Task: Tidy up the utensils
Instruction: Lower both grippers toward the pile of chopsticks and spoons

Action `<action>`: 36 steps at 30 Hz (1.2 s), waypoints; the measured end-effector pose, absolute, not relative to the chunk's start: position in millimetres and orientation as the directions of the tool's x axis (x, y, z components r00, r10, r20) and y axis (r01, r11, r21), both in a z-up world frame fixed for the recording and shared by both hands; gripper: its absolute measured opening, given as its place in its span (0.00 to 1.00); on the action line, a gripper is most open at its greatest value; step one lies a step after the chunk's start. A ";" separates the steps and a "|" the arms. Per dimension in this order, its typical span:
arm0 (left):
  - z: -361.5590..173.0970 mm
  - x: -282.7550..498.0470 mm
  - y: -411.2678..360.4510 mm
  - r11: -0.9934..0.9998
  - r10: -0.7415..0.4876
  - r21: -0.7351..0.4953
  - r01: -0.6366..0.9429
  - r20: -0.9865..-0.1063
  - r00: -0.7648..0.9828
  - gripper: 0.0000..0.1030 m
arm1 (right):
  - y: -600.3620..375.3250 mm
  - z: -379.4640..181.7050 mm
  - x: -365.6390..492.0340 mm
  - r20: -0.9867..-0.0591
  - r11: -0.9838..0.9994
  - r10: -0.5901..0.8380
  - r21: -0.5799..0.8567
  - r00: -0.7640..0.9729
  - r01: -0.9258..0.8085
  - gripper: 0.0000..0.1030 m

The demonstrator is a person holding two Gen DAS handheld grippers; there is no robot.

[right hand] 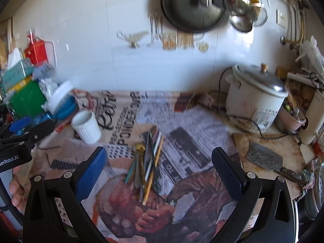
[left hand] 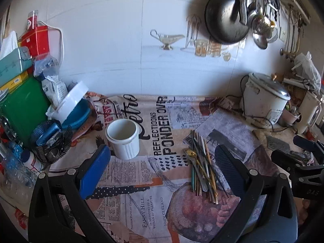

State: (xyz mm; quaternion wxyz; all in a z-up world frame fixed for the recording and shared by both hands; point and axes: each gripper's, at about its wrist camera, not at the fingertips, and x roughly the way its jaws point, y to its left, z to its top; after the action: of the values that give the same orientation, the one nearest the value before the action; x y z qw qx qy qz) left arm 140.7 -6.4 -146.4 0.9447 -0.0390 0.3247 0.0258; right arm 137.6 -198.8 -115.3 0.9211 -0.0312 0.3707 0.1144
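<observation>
Metal and plastic mixed, the utensil pile (right hand: 148, 162) lies crisscrossed on the newspaper-print cover (left hand: 141, 182), near the white cup (left hand: 123, 138) yet apart from it. Our right gripper (right hand: 160, 174) hovers over the pile with jaws wide apart and empty; our left gripper (left hand: 162, 172) is likewise spread and empty, between cup and pile. We judge that pinching one stick from this tangle could drag or scatter its neighbours, and a careless drop could tip the light cup. Open cover surrounds the pile; clutter crowds the cup's left, and the cleaver (right hand: 265, 158) lies well right.
</observation>
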 end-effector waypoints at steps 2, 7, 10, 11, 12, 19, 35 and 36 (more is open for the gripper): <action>-166.1 156.2 -10.2 0.996 0.032 -0.046 -0.082 -0.656 0.754 1.00 | -201.6 -134.1 149.1 -0.732 0.972 0.178 0.026 0.658 -0.233 0.99; -213.3 191.9 -19.7 0.993 0.035 -0.050 -0.109 -0.750 0.660 1.00 | -207.9 -175.1 179.3 -0.810 0.972 0.162 0.034 0.564 -0.231 0.99; -239.4 211.2 -27.0 0.992 0.049 -0.031 -0.122 -0.799 0.599 1.00 | -211.1 -195.2 196.8 -0.842 0.972 0.159 0.041 0.516 -0.232 0.98; -248.2 217.0 -28.8 0.992 0.055 -0.022 -0.126 -0.813 0.580 1.00 | -212.4 -201.9 203.0 -0.852 0.971 0.161 0.047 0.498 -0.233 0.98; -256.6 221.9 -29.9 0.991 0.060 -0.017 -0.130 -0.823 0.565 1.00 | -213.1 -208.2 208.7 -0.859 0.971 0.164 0.053 0.484 -0.235 0.98; -312.2 251.2 -37.7 0.987 0.022 -0.048 -0.151 -0.901 0.433 0.84 | -210.9 -248.3 247.1 -0.906 0.953 0.228 0.132 0.357 -0.273 0.79; -321.7 278.8 -42.3 0.968 -0.078 -0.164 -0.189 -0.915 0.395 0.44 | -175.6 -294.0 296.5 -0.923 0.881 0.356 0.279 0.147 -0.383 0.31; -321.4 279.6 -42.4 0.967 -0.085 -0.172 -0.190 -0.914 0.396 0.43 | -174.2 -294.9 299.2 -0.923 0.881 0.356 0.279 0.146 -0.383 0.29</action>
State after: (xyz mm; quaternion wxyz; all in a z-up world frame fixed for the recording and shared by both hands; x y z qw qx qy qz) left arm 279.6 -42.4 -321.4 0.8261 -0.1253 0.5486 0.0318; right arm 299.2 -174.2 -294.9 0.7568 -0.0113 0.6063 0.2441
